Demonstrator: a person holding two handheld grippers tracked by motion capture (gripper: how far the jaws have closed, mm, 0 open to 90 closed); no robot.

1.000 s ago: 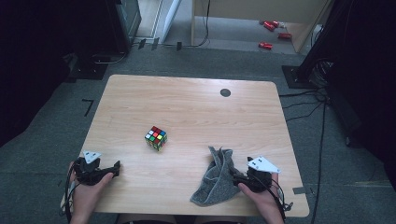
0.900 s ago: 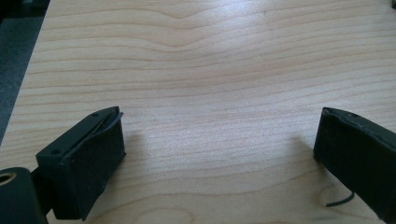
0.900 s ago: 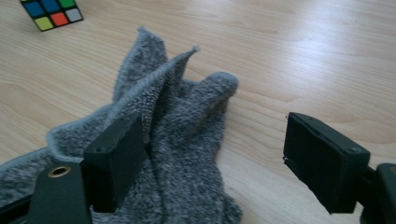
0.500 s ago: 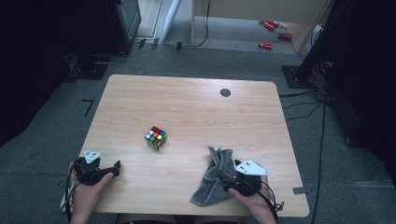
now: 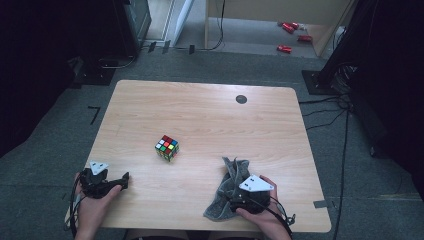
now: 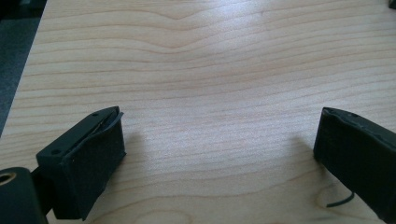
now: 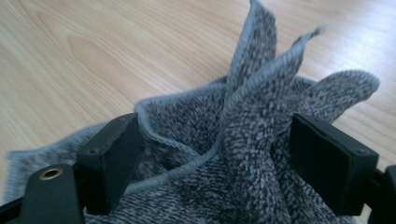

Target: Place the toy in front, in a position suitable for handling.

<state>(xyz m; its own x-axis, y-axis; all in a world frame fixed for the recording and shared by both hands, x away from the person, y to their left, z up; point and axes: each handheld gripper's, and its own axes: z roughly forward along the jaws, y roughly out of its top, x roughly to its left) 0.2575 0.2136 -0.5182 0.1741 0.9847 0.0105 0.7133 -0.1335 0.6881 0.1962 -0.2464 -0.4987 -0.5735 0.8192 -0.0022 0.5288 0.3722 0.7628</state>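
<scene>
A crumpled grey towel (image 5: 227,187) lies near the table's front right. My right gripper (image 5: 236,202) sits low on it from the right. In the right gripper view its jaws (image 7: 215,158) stand wide on either side of upright folds of the towel (image 7: 261,93). They have just been opening, and the cloth rests loosely between the pads. A colourful puzzle cube (image 5: 167,148) stands apart in the table's middle. My left gripper (image 5: 121,181) rests at the front left corner. It is open (image 6: 219,154) over bare wood, with nothing between its pads.
The wooden table (image 5: 210,115) has a small black disc (image 5: 241,99) near its far edge. Dark equipment and cables stand on the floor around it. Red objects (image 5: 285,48) lie on the floor beyond.
My right gripper has slid left from the towel's right edge onto the towel. The left gripper and the cube have stayed put.
</scene>
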